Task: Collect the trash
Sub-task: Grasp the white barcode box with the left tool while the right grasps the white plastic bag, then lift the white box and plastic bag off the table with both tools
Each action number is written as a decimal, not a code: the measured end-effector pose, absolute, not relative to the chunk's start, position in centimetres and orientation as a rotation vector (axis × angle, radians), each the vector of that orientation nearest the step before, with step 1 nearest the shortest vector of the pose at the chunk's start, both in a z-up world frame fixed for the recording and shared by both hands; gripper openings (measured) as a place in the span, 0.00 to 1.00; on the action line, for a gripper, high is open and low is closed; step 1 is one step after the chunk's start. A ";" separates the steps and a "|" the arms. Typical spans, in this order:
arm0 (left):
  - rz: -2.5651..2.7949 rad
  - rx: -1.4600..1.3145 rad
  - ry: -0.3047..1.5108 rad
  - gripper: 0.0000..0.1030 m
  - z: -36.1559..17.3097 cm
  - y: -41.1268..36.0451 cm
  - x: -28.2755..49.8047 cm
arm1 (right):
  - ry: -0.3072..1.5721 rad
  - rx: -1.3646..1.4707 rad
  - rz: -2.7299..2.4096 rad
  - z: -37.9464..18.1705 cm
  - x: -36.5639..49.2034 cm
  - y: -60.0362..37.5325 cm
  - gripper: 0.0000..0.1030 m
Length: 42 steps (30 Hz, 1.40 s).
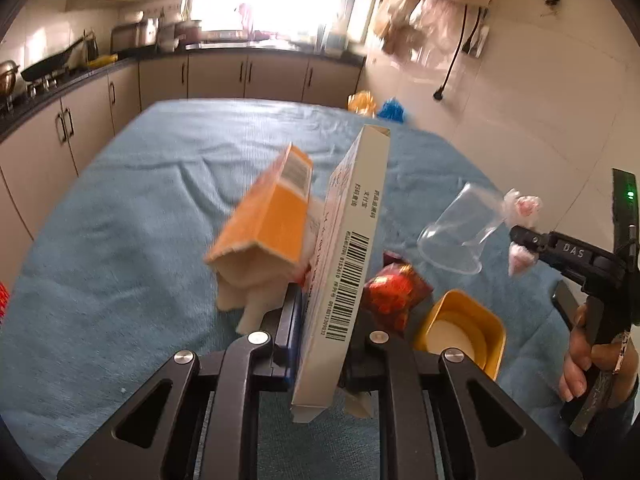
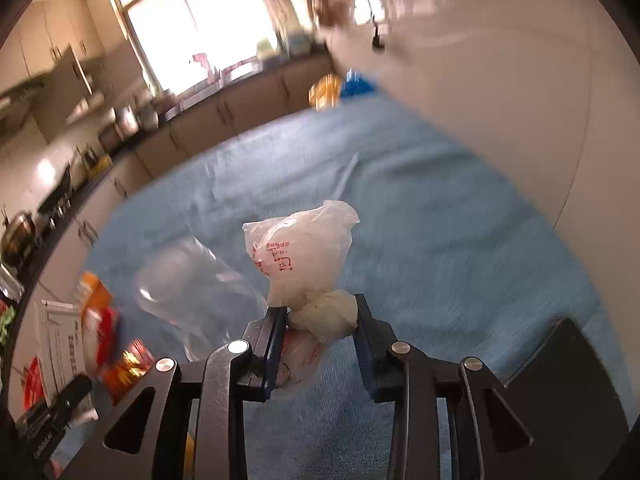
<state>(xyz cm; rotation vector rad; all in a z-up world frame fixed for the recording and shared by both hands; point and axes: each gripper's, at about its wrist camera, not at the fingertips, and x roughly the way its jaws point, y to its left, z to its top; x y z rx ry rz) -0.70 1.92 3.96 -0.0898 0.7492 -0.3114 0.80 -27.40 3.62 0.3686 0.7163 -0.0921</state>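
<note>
On blue cloth [image 1: 120, 208]:
Left gripper [image 1: 326, 320]: pinching white barcode carton [image 1: 344, 264], upright.
Right gripper [image 2: 320, 320]: pinching knotted white plastic bag [image 2: 304, 256].

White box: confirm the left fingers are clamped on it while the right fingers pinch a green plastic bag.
Not quite: the bag is white with red print, as the right wrist view shows. The left fingers do clamp the white box.
</note>
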 end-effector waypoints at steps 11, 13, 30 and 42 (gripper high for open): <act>-0.236 -0.130 0.629 0.16 5.6 3.4 -1.3 | 0.447 0.253 0.095 7.8 -3.6 -23.0 0.34; -0.234 -0.125 0.633 0.16 5.5 3.3 -1.3 | 0.439 0.215 0.137 7.9 -4.1 -21.9 0.34; -0.207 -0.090 0.626 0.16 5.5 2.5 -1.3 | 0.439 0.123 0.227 7.1 -4.3 -19.1 0.34; -0.201 -0.080 0.617 0.16 5.5 2.3 -1.5 | 0.443 0.106 0.239 7.2 -4.3 -18.8 0.34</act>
